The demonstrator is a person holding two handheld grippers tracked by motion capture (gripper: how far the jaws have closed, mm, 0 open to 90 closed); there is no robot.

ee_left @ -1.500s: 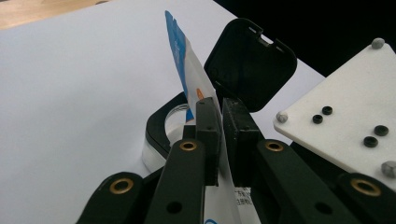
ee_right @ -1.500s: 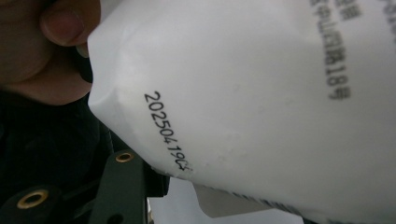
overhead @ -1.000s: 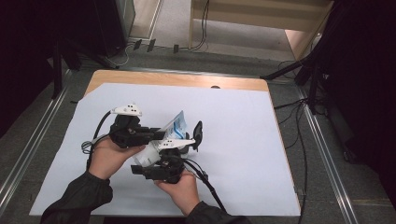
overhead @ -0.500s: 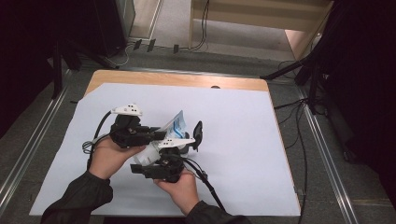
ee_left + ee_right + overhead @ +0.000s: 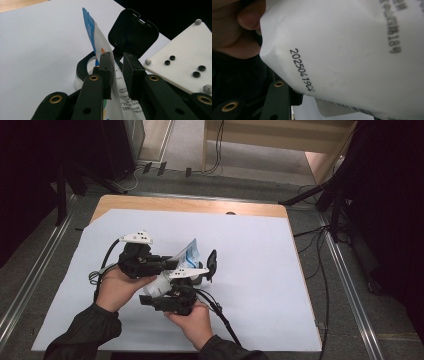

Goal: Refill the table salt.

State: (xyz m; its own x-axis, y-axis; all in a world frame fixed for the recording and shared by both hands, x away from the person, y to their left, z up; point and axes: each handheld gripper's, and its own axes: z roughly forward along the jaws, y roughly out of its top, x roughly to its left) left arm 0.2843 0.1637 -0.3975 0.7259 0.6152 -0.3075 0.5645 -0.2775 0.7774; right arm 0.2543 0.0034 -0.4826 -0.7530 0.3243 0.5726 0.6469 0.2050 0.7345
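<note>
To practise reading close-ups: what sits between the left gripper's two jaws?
A white and blue printed pouch stands between the left gripper jaws, in the left gripper view.

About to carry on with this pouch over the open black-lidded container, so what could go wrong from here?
The left gripper pinches only a thin fold of the pouch, which could slip or tear. The black lid stands hinged open close beside the pouch and could get knocked. The right gripper's grip on the pouch bottom is unclear.

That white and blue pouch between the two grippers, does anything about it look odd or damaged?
Nothing is spilled or torn. The pouch is creased and bent, since the left gripper pinches its thin upper part. A black container with its lid flipped open stands just behind it.
</note>
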